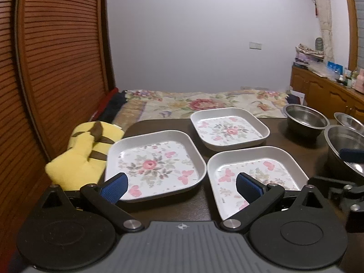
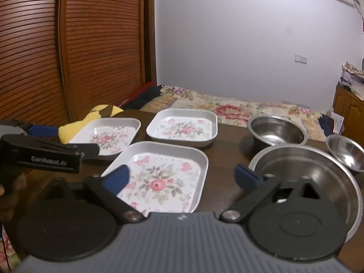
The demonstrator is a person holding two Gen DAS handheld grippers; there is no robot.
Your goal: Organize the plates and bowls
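Note:
Three square white plates with pink flower prints lie on a dark table: a left one (image 1: 154, 166) (image 2: 107, 136), a far one (image 1: 229, 128) (image 2: 182, 127) and a near one (image 1: 257, 177) (image 2: 161, 177). Three steel bowls stand to the right: a far one (image 1: 304, 119) (image 2: 276, 130), a large near one (image 1: 345, 147) (image 2: 318, 177) and a small one (image 1: 349, 118) (image 2: 345, 154). My left gripper (image 1: 180, 184) is open and empty above the gap between the left and near plates. My right gripper (image 2: 182, 177) is open and empty, between the near plate and the large bowl.
A yellow plush toy (image 1: 84, 154) (image 2: 91, 118) lies at the table's left edge beside a slatted wooden door (image 1: 56, 68). A bed with a floral cover (image 1: 204, 102) is behind the table. A wooden cabinet (image 1: 329, 91) stands at the far right.

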